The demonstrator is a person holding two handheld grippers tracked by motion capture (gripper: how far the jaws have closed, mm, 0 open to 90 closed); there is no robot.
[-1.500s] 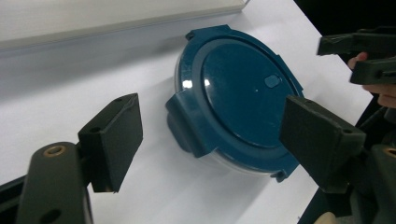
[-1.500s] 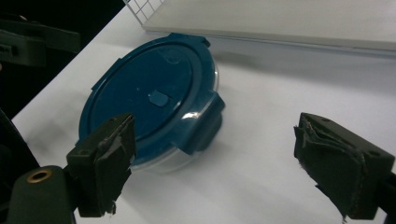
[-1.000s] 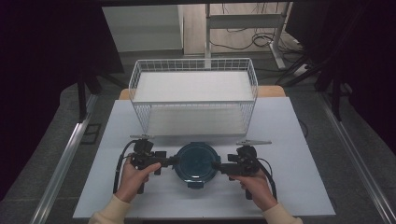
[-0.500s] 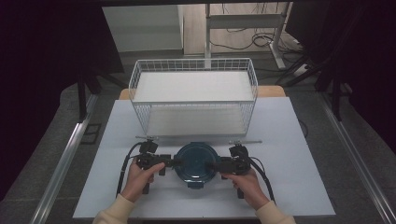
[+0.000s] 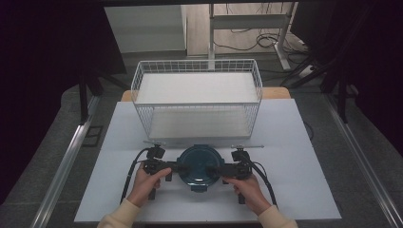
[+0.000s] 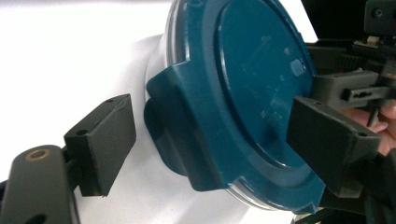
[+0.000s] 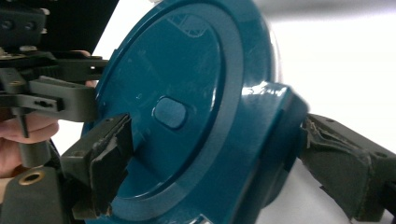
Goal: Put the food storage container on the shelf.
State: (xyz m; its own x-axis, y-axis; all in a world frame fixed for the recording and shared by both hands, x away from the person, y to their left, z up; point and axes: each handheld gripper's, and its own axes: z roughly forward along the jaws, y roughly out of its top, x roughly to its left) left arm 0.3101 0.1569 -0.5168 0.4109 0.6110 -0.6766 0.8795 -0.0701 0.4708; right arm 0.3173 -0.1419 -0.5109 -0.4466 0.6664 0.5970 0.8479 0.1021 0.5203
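Observation:
A round container with a dark teal lid sits on the white table near its front edge. My left gripper reaches in from the container's left and my right gripper from its right. In the left gripper view the open gripper straddles the lid's side clip. One jaw hangs over the lid top and the other stands slightly clear of the clip. In the right gripper view the gripper straddles the opposite clip. Its worn outer jaw touches the clip and its inner jaw is over the lid.
A white wire basket stands behind the container, across the table's middle and back. A thin rod lies on the table just in front of the basket. The person's hands come in from the bottom edge.
Both hands have moved inward, bringing the grippers from beside the container onto its two side clips. The container has stayed in place.

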